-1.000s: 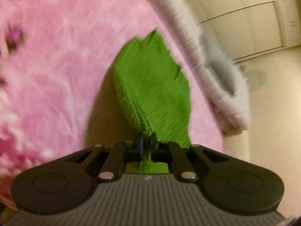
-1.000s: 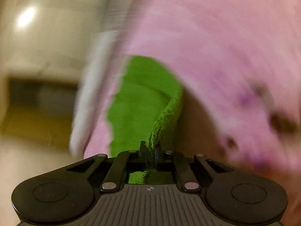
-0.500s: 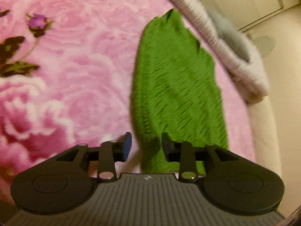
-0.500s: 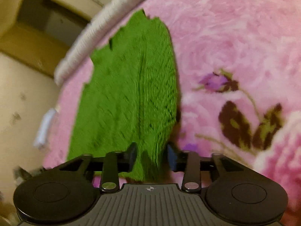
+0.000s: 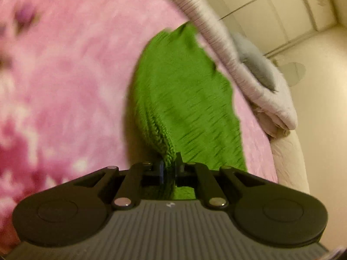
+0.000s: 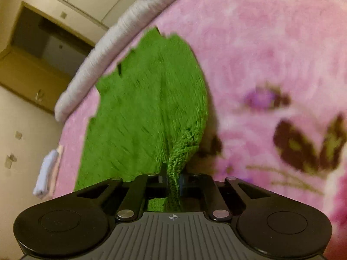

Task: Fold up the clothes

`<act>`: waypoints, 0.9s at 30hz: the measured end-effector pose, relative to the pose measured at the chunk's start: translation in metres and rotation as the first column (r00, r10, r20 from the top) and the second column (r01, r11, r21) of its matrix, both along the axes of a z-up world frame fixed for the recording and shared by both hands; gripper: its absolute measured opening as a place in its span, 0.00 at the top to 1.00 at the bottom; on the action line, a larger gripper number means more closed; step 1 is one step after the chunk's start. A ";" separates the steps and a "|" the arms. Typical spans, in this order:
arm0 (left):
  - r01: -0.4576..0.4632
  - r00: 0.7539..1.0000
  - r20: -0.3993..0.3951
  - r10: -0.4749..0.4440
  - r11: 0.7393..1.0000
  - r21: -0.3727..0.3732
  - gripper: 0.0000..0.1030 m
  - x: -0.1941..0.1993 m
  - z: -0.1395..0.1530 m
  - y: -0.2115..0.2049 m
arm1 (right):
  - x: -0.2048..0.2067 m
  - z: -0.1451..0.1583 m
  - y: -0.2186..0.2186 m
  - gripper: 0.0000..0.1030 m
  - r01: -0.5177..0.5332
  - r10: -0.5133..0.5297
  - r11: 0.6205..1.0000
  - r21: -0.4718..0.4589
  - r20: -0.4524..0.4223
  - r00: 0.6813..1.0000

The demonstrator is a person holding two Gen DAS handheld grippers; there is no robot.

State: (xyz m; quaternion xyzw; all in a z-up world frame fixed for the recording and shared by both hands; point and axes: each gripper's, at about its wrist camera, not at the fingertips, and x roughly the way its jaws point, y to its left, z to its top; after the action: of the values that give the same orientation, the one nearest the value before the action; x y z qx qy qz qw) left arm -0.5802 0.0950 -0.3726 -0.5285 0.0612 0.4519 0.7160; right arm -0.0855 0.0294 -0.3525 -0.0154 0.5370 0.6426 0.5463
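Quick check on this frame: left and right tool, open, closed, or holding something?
Left tool: closed, pinching the near edge of the green knit garment.
Right tool: closed, pinching the same garment's edge.

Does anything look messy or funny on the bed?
Nothing looks broken or spilled. The green knitted garment is bunched and lifted at its near edge only because the left gripper and right gripper each pinch it. The rest lies on the pink flowered blanket. The pictures are blurry.

Coarse green knit garment on plush pink floral blanket.
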 end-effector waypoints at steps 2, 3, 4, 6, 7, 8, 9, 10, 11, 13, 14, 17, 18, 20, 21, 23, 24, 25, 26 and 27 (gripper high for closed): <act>-0.006 1.000 -0.027 0.008 0.997 0.082 0.96 -0.010 0.027 -0.014 | 0.002 0.024 -0.018 0.95 -0.004 0.002 0.998 0.071 0.019 1.000; -0.008 1.000 -0.025 0.011 0.995 0.100 0.96 -0.017 0.037 -0.023 | 0.004 0.035 -0.028 0.95 -0.011 0.009 0.995 0.098 0.021 1.000; -0.009 1.000 -0.027 0.013 0.993 0.114 0.96 -0.022 0.044 -0.033 | 0.004 0.045 -0.038 0.95 -0.020 0.017 0.992 0.123 0.023 1.000; -0.004 0.999 -0.050 0.010 0.993 0.122 0.96 -0.029 0.050 -0.054 | -0.003 0.053 -0.059 0.95 -0.059 0.055 0.989 0.137 0.033 0.998; 0.001 0.997 -0.080 0.007 0.994 0.107 0.95 -0.030 0.046 -0.063 | -0.008 0.044 -0.061 0.95 -0.068 0.062 0.993 0.094 0.059 0.996; 0.003 0.994 -0.110 0.005 0.998 0.070 0.95 -0.031 0.036 -0.070 | -0.013 0.036 -0.064 0.95 -0.076 0.072 0.996 0.049 0.086 0.994; -0.001 0.990 -0.141 0.003 1.000 0.020 0.94 -0.031 0.025 -0.076 | -0.018 0.027 -0.067 0.94 -0.083 0.082 0.997 0.005 0.112 0.990; -0.015 0.984 -0.178 0.006 0.999 -0.049 0.95 -0.031 0.013 -0.080 | -0.023 0.019 -0.069 0.94 -0.088 0.093 0.995 -0.040 0.137 0.986; -0.026 0.977 -0.211 0.008 0.996 -0.081 0.94 -0.032 0.006 -0.085 | -0.027 0.011 -0.072 0.93 -0.092 0.105 0.992 -0.085 0.162 0.981; -0.030 0.970 -0.241 0.014 0.998 -0.063 0.91 -0.036 0.012 -0.092 | -0.030 0.008 -0.075 0.89 -0.087 0.107 0.991 -0.106 0.202 0.973; -0.032 0.967 -0.256 0.018 0.998 -0.054 0.91 -0.038 0.015 -0.096 | -0.028 0.011 -0.075 0.84 -0.081 0.099 0.993 -0.090 0.219 0.971; 0.021 0.942 -0.335 -0.015 1.000 0.014 0.91 -0.033 0.035 -0.090 | -0.022 0.023 -0.076 0.74 -0.064 0.073 0.997 -0.042 0.270 0.960; 0.049 0.929 -0.368 -0.033 0.998 0.035 0.91 -0.025 0.041 -0.083 | -0.021 0.027 -0.076 0.74 -0.058 0.063 0.998 -0.026 0.286 0.956; 0.114 0.904 -0.421 -0.080 0.992 0.057 0.91 -0.006 0.050 -0.067 | -0.018 0.034 -0.075 0.74 -0.053 0.049 0.999 0.005 0.318 0.947; 0.147 0.895 -0.434 -0.106 0.987 0.063 0.91 0.005 0.051 -0.059 | -0.021 0.032 -0.065 0.74 -0.079 0.073 0.997 0.004 0.336 0.939; 0.206 0.880 -0.448 -0.157 0.977 0.063 0.87 0.028 0.047 -0.040 | -0.028 0.028 -0.044 0.74 -0.133 0.122 0.991 0.002 0.372 0.920; 0.232 0.873 -0.453 -0.182 0.971 0.056 0.87 0.038 0.043 -0.030 | -0.031 0.026 -0.033 0.74 -0.159 0.147 0.987 0.000 0.389 0.910; 0.252 0.865 -0.460 -0.202 0.966 0.049 0.87 0.046 0.040 -0.019 | -0.035 0.024 -0.023 0.74 -0.185 0.170 0.983 -0.003 0.406 0.898; 0.272 0.857 -0.466 -0.220 0.961 0.046 0.87 0.054 0.037 -0.008 | -0.038 0.022 -0.012 0.74 -0.211 0.194 0.977 -0.006 0.423 0.885; 0.290 0.850 -0.473 -0.232 0.956 0.051 0.87 0.060 0.036 0.005 | -0.042 0.020 -0.002 0.74 -0.237 0.217 0.971 -0.009 0.440 0.871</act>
State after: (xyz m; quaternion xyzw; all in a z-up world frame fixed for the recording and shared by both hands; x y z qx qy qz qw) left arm -0.5206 0.1003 -0.3363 -0.3485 0.2736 0.4657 0.7660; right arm -0.1272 0.0277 -0.3329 -0.2100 0.3802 0.6943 0.5739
